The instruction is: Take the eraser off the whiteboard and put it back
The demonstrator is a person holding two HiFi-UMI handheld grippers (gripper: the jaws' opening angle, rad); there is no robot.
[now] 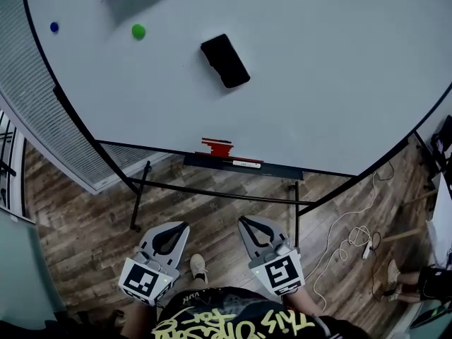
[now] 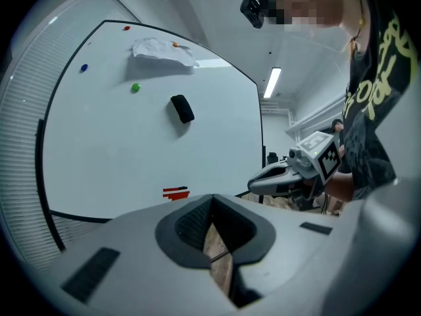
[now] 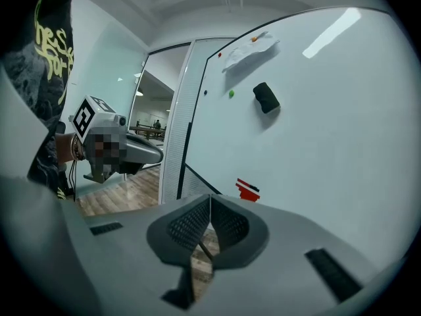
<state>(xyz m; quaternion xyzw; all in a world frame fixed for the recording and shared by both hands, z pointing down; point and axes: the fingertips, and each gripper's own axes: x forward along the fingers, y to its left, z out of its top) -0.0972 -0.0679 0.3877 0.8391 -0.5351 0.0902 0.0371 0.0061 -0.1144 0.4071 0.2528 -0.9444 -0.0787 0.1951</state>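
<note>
**While the left tool (image 1: 182, 227) and the right tool (image 1: 244, 222) are hanging low, the eraser (image 1: 224, 60) is sitting high on the whiteboard (image 1: 332, 83)**

The black eraser is clinging to the whiteboard's face, up and ahead of both tools and well apart from them. It is sitting above the red marks (image 1: 215, 145) and the marker tray (image 1: 233, 163). Its long axis is running on a slant, the upper end leaning to the left of the head view and the lower end to the right. The two tools are hovering side by side close to the person's body, over the wooden floor (image 1: 85, 210), each pointing toward the board. Both are showing jaws pressed together with nothing between them. In the head view the eraser is lying roughly midway between their two lines of aim, perhaps a shade nearer the right tool. I am judging that either could go up for it, once it is opening and rolling to suit the slant.
</note>
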